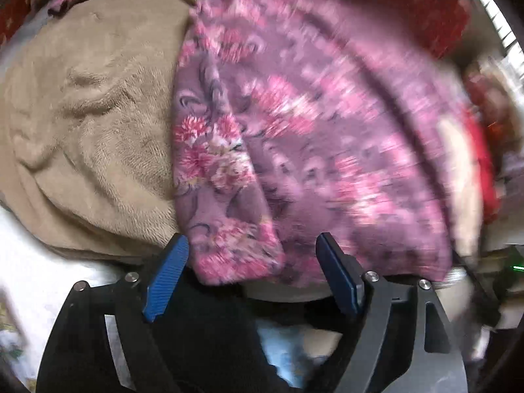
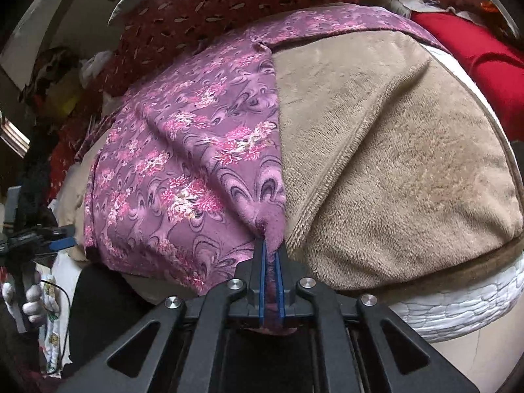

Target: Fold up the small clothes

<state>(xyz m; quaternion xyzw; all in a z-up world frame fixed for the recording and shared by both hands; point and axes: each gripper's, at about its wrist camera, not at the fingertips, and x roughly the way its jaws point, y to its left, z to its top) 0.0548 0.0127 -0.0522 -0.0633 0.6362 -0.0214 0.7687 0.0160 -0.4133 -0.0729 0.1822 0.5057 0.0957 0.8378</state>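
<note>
right claw (image 2: 270,255) clamped tight on a bunched corner of the purple flowered cloth (image 2: 183,170), pads pressed together with the fabric pinched between and running back down through them. left claw (image 1: 252,262) standing wide apart, nothing gripped, hanging just over the near edge of the same cloth (image 1: 294,124) with a hem poking up between the blue pads (image 1: 167,278) but not squeezed. also visible from the right side: that left claw off by the far edge of the cloth, a gloved hand (image 2: 31,298) under it.

cloth spread over a tan fleece blanket (image 2: 393,150) on what looks like a bed, partly doubled over already, a diagonal ridge running up from the pinched corner. red patterned cover (image 2: 229,9) behind it, white quilted edge (image 2: 465,298) of the bedding below the blanket.

stuff that could go sideways from here, just guessing:
- only one corner held, so pulling now probably drags the whole piece crooked and wrecks the fold line
- thin slippery-looking fabric, could slide out of the pinch if tugged hard
- fleece underneath likely grabs the cloth, might come up with it in a low scoop
- left view pretty smeared, so hard to say exactly which layer sits under the open claw, easy to nab two layers or miss the hem entirely
</note>
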